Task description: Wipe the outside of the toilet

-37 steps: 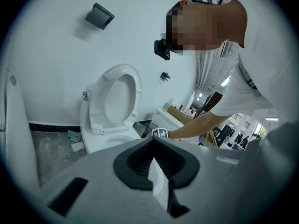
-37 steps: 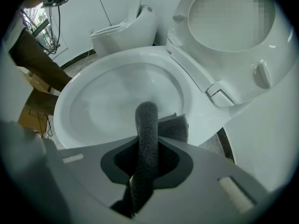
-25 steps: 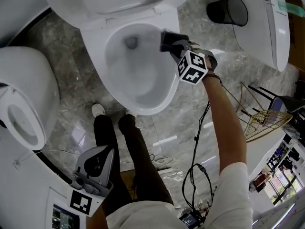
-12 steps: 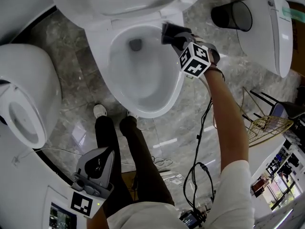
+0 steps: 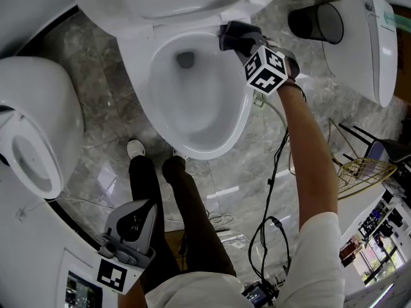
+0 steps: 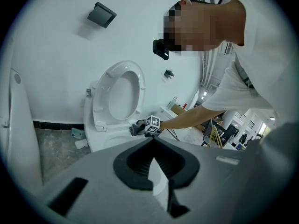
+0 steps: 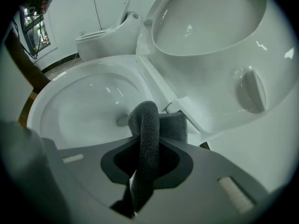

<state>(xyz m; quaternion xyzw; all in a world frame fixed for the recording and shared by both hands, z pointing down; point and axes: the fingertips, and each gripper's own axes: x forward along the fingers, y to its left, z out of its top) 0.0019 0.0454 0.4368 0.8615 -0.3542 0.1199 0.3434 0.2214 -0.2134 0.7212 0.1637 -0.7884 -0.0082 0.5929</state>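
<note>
Two grippers in view | right gripper: fingers pinching a dark grey cloth | cloth touching the toilet rim at the bowl's back right corner | left gripper: fingers pressed together, nothing between them, held low, well apart from the toilet

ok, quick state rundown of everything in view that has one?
Toilet seat: raised.
Toilet bowl: uncovered.
Grey cloth: bunched, clamped in the right tool, at the bowl's rear rim.
Right tool: shut on the cloth.
Left tool: shut, empty, held low, away from the toilet.
Black bin: open-topped.
Toilet at far right: lid down.
</note>
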